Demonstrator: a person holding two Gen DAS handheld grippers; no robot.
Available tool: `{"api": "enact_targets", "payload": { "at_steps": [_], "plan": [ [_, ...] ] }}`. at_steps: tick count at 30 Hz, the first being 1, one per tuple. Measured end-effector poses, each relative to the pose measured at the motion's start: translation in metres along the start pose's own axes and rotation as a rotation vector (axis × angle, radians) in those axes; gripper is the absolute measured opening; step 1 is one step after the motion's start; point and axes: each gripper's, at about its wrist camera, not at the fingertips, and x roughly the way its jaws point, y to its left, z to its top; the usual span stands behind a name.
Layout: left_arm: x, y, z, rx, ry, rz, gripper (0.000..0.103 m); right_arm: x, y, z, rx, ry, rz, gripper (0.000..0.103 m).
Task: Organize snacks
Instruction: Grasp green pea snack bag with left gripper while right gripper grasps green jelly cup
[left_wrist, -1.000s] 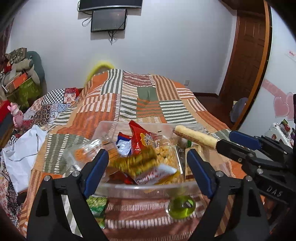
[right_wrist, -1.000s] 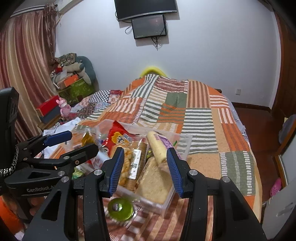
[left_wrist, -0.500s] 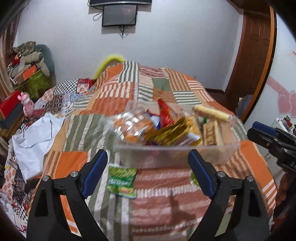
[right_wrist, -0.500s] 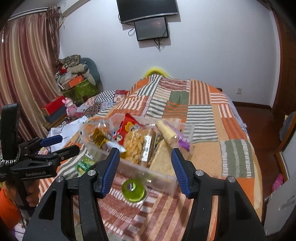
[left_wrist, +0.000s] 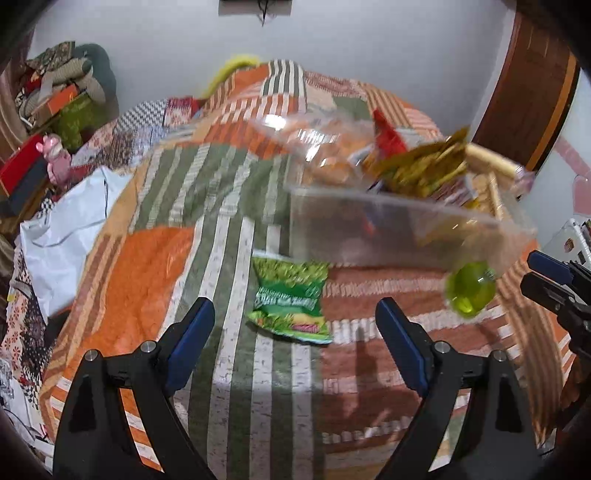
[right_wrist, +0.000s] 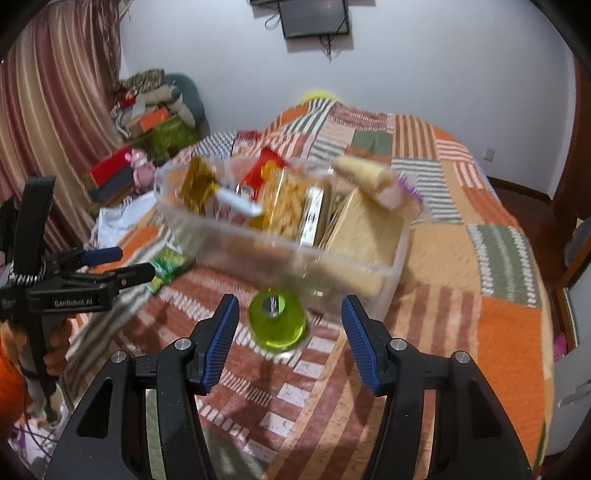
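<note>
Clear plastic bin (right_wrist: 369, 273); glossy green packet (left_wrist: 291, 301)

The left gripper (right_wrist: 110, 264), seen at nine o'clock in the right wrist view, carries white lettering "GenRobot.AI" along its black body. The green snack packet (left_wrist: 290, 301) on the bed has printed wording (too blurred to read). Labels on the packets in the clear bin (right_wrist: 388, 267) are likewise unreadable.

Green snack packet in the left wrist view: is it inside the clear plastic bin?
No, the green snack packet lies flat on the striped patchwork bedspread, outside the clear plastic bin.
</note>
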Motion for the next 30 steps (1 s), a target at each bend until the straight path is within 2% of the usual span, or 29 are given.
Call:
{"api": "enact_targets", "payload": {
  "at_steps": [6,9,14,18,20,22,24,30],
  "plan": [
    [0.025,0.007,0.0,-0.009,0.044,-0.003,0.089,0.018,0.001,-0.004,0.0,0.046,-0.002,0.054],
    [0.034,0.006,0.001,0.014,0.046,0.025,0.089,0.024,-0.001,-0.007,0.014,0.068,0.005,0.054],
    [0.046,0.009,0.006,-0.002,0.059,-0.006,0.088,0.032,0.0,-0.005,0.021,0.086,0.027,0.054],
    [0.05,0.01,0.007,0.0,0.055,-0.017,0.078,0.04,0.004,-0.005,0.013,0.111,0.029,0.052],
    [0.053,0.011,0.009,0.001,0.052,-0.032,0.073,0.042,0.005,-0.005,0.013,0.121,0.038,0.046],
    [0.053,0.013,0.01,-0.006,0.044,-0.042,0.058,0.044,0.006,-0.006,0.008,0.127,0.044,0.045],
    [0.053,0.016,0.01,-0.019,0.04,-0.052,0.05,0.042,0.008,-0.007,0.002,0.122,0.038,0.044],
    [0.049,0.014,0.008,0.005,0.032,-0.032,0.045,0.04,0.007,-0.006,0.001,0.114,0.032,0.043]
  ]
}}
